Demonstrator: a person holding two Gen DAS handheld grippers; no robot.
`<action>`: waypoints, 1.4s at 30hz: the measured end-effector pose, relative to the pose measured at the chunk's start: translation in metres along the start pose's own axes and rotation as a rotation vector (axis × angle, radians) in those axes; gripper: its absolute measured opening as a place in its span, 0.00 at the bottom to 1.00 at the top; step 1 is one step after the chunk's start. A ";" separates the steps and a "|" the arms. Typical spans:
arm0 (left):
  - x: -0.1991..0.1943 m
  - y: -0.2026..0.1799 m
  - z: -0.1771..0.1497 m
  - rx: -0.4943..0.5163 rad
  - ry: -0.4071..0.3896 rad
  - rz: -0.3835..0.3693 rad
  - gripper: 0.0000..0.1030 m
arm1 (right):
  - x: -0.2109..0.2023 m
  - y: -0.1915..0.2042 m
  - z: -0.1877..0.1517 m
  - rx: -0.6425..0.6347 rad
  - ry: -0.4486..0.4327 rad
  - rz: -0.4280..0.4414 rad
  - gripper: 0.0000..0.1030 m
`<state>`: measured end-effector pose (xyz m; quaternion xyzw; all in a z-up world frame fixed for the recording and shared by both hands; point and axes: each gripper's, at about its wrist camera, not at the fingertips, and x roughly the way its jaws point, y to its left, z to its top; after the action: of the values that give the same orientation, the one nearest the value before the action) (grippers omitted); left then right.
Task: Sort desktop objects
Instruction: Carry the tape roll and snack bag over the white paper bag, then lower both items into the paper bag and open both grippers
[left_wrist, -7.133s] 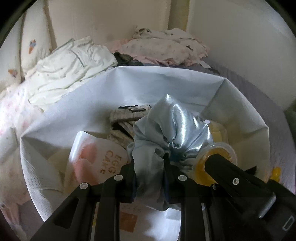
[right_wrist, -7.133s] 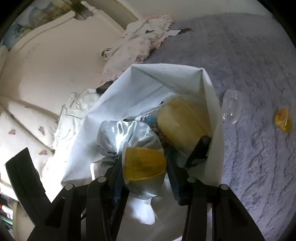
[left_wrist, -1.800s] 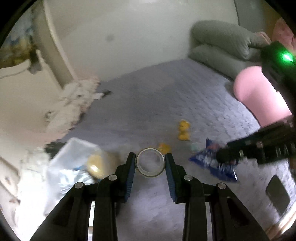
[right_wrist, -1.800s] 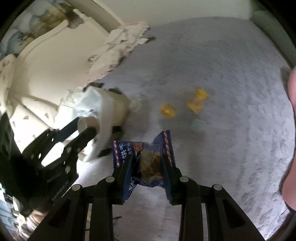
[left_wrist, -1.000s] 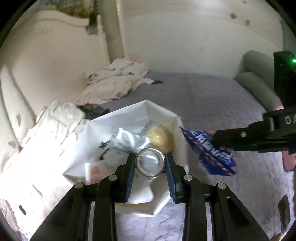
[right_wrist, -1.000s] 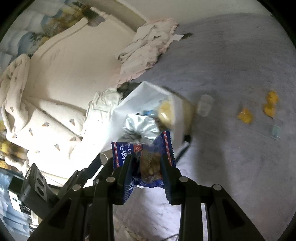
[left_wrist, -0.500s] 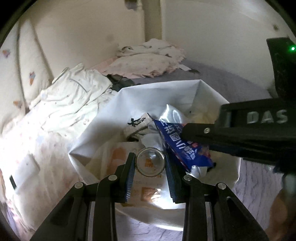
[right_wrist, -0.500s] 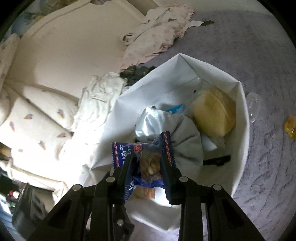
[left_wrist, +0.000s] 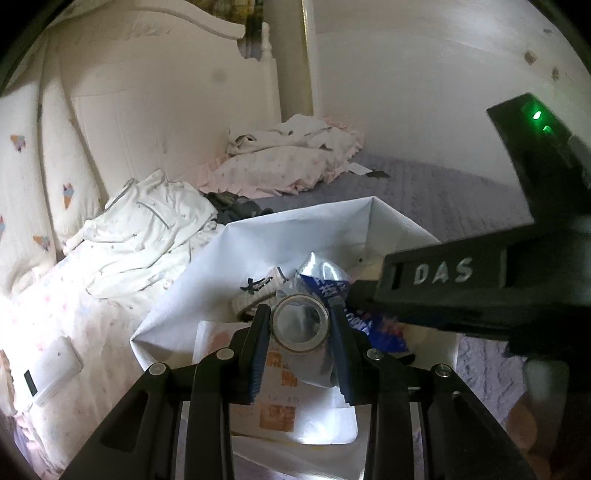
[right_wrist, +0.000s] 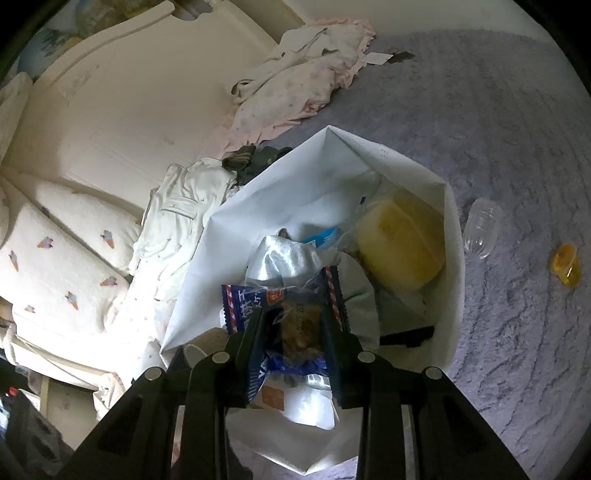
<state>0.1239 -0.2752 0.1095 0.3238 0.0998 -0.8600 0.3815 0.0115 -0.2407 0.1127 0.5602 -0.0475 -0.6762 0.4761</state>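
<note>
While both hang over the open white bag, the right gripper fingers pinch a blue snack packet and the left gripper fingers clamp a clear cup; bed beneath.

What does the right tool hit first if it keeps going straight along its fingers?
Probably the shiny silver-grey cloth bundle inside the white bag. The right tool, shut on the blue snack packet, points down into the bag's open mouth, and the bundle lies just beyond the packet. Depth is unclear.
</note>
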 end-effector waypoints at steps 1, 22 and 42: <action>0.002 0.001 0.001 -0.004 0.004 0.003 0.32 | 0.002 0.000 0.000 -0.001 0.006 0.002 0.28; 0.033 -0.001 0.004 -0.008 0.103 0.075 0.46 | 0.021 -0.005 0.011 0.007 -0.010 0.009 0.30; -0.016 0.001 0.025 -0.004 -0.121 -0.025 0.77 | -0.034 0.003 0.003 -0.033 -0.182 -0.062 0.50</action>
<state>0.1202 -0.2773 0.1390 0.2691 0.0821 -0.8825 0.3768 0.0082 -0.2197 0.1391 0.4899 -0.0621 -0.7392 0.4579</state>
